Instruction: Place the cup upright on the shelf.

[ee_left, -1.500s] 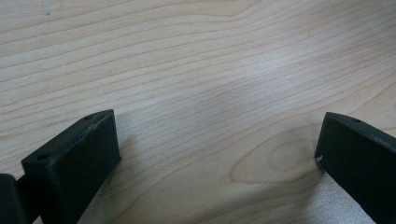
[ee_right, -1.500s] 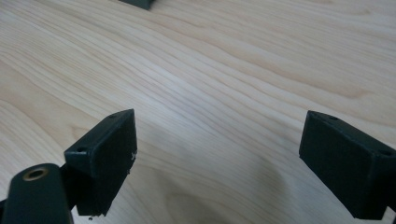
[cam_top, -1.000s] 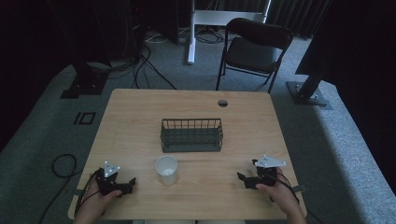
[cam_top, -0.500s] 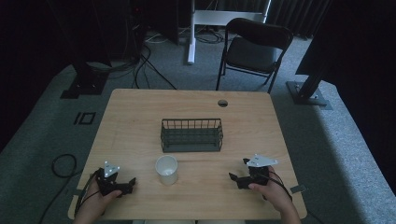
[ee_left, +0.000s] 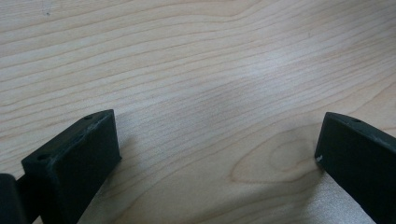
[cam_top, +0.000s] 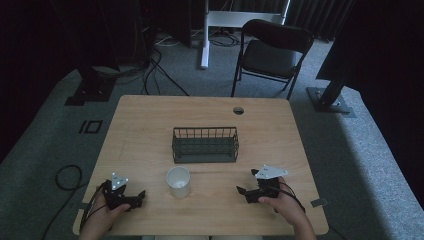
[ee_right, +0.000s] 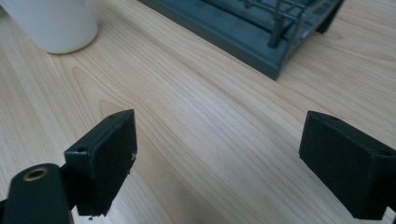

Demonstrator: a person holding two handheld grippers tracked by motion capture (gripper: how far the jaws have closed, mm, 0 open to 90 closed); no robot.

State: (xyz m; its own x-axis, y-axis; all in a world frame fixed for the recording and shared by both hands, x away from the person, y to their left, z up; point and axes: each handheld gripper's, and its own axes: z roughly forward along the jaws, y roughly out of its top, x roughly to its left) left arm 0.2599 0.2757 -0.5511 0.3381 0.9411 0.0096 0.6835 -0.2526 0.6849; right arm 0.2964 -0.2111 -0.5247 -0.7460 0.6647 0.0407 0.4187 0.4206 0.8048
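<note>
Cup (cam_top: pixel 178 181) sits on the counter (cam_top: pixel 150 130) at about nine o'clock from the right tool (cam_top: pixel 246 192) (nearer than the left tool (cam_top: pixel 138 198)); both tools gape wide, holding nothing.

Beyond the table's (cam_top: pixel 150 125) far edge, at the upper centre of your high view, a black folding chair (cam_top: pixel 270 50) stands on grey carpet. Cables (cam_top: pixel 155 65) trail across the floor at upper left. A black stand base (cam_top: pixel 327 100) sits at right. A cable loop (cam_top: pixel 62 177) lies at lower left.
</note>
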